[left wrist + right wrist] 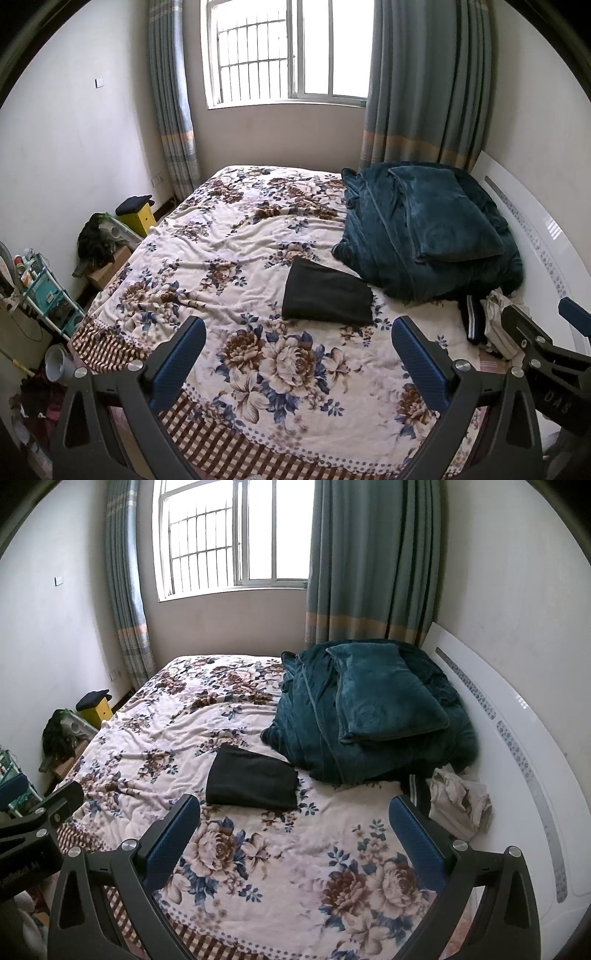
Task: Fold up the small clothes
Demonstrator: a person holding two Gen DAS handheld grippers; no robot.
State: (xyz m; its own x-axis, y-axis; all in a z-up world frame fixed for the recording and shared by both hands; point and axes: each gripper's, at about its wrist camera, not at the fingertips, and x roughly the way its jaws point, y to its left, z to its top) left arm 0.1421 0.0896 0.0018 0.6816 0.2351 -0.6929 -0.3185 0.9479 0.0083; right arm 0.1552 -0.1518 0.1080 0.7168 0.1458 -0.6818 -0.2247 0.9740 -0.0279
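A folded black garment (327,295) lies flat on the floral bedspread (229,236); it also shows in the right wrist view (253,781). A crumpled whitish garment (461,805) lies by the headboard, beside a dark garment with a striped band (417,788); both show in the left wrist view (496,321). My left gripper (299,354) is open and empty, above the bed short of the black garment. My right gripper (295,830) is open and empty, to the left of the whitish garment. The right gripper's body shows in the left wrist view (535,343).
A heap of teal blanket and pillow (373,716) fills the bed's far right. A white headboard (517,738) runs along the right. Left of the bed stand a yellow stool (138,216), boxes with dark clothes (99,243), a teal rack (44,291) and a bucket (57,363).
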